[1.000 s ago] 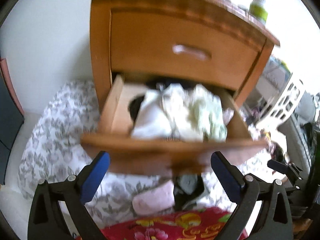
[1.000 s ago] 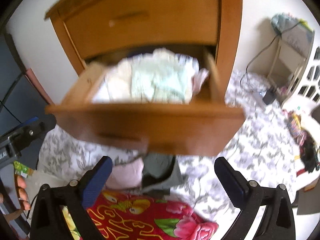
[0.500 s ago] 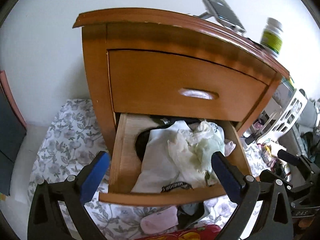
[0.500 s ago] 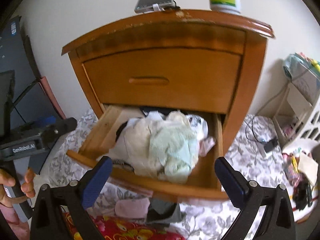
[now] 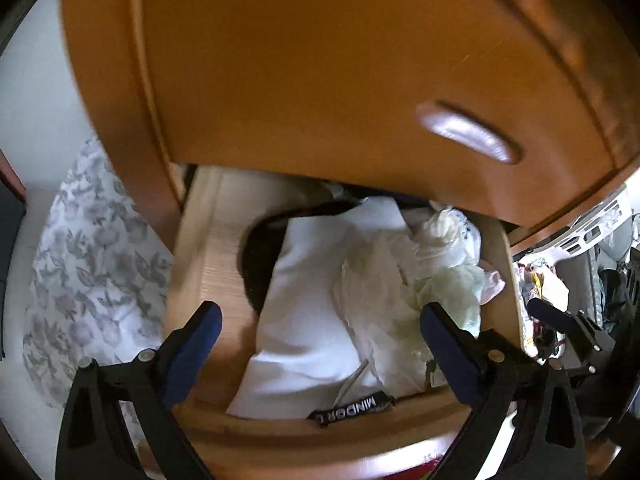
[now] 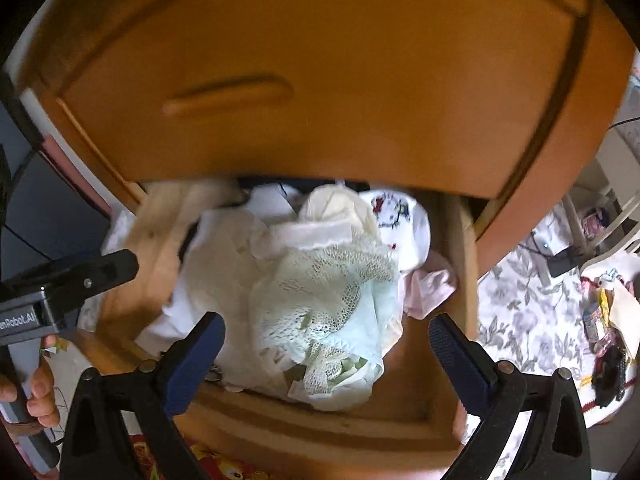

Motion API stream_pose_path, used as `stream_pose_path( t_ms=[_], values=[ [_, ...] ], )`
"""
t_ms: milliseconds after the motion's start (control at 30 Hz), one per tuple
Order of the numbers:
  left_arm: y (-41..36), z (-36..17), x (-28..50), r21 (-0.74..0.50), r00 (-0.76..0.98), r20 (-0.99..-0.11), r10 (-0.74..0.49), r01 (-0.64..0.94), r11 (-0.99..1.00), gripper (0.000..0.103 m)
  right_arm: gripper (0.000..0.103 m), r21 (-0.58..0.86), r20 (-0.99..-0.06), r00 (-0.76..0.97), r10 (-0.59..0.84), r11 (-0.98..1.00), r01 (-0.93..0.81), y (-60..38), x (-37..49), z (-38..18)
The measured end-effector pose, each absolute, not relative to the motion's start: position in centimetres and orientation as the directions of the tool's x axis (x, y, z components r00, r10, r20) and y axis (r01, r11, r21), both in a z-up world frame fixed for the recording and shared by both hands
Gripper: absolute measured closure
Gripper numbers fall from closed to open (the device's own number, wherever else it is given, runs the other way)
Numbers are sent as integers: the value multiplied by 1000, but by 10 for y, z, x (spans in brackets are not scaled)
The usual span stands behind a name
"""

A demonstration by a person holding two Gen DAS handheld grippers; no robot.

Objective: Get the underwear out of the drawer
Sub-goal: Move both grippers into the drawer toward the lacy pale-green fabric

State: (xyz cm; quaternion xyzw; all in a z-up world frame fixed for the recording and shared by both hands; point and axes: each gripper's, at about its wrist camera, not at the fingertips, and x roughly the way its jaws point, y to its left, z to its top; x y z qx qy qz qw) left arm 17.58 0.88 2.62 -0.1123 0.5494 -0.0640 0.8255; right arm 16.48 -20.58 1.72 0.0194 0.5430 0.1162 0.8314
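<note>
**Both grippers poised wide over a drawer heaped with underwear**

The underwear (image 6: 320,300) lies in a loose heap inside the open lower drawer (image 5: 208,240) of a wooden nightstand (image 6: 360,80). On top, toward the right of the pile, sits a pale mint piece with lace netting (image 6: 332,292); under and left of it lies a plain white garment (image 5: 316,320), and at the far right a white piece with small red and dark print (image 6: 396,212). A pink scrap (image 6: 430,288) pokes out beside the drawer's right wall. A dark garment (image 5: 260,256) shows at the pile's left edge. At the near rim a black waistband (image 5: 352,406) reads "MINDOR", the rest of the word hidden.

The left gripper (image 5: 320,344) hovers over the white garment with its blue-padded jaws spread wide, holding nothing. The right gripper (image 6: 326,356) hangs over the lace piece, jaws likewise spread and empty.

Above, the closed upper drawer (image 5: 340,80) shows a recessed handle (image 5: 468,132), blurred. In the right wrist view the left gripper's body (image 6: 60,288) carries a label ending "enRobot.AI", with a hand (image 6: 36,392) on its grip. A floral grey-and-white cloth (image 5: 92,264) covers the floor on both sides.
</note>
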Motion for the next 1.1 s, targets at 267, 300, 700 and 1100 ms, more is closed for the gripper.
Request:
stream_pose_path(
  t_ms=[267,300,700,1100],
  values=[
    [-17,1,204,-226,322,-921,-218,13,974,15,3,115,-925,336,174,975,-189,-189,184,-8],
    [-19,-2,206,-225,318,-923,-217,14,974,18,4,112,-926,335,172,975,-192,-187,185,-10],
    [-44,-10,220,-232,296,-923,-246,84,969,47,26,106,-933,328,145,985,-132,-204,200,-23],
    [-56,-6,213,-249,314,-907,-281,136,959,90,55,169,-928,323,187,982,-82,-234,195,-27]
  ],
)
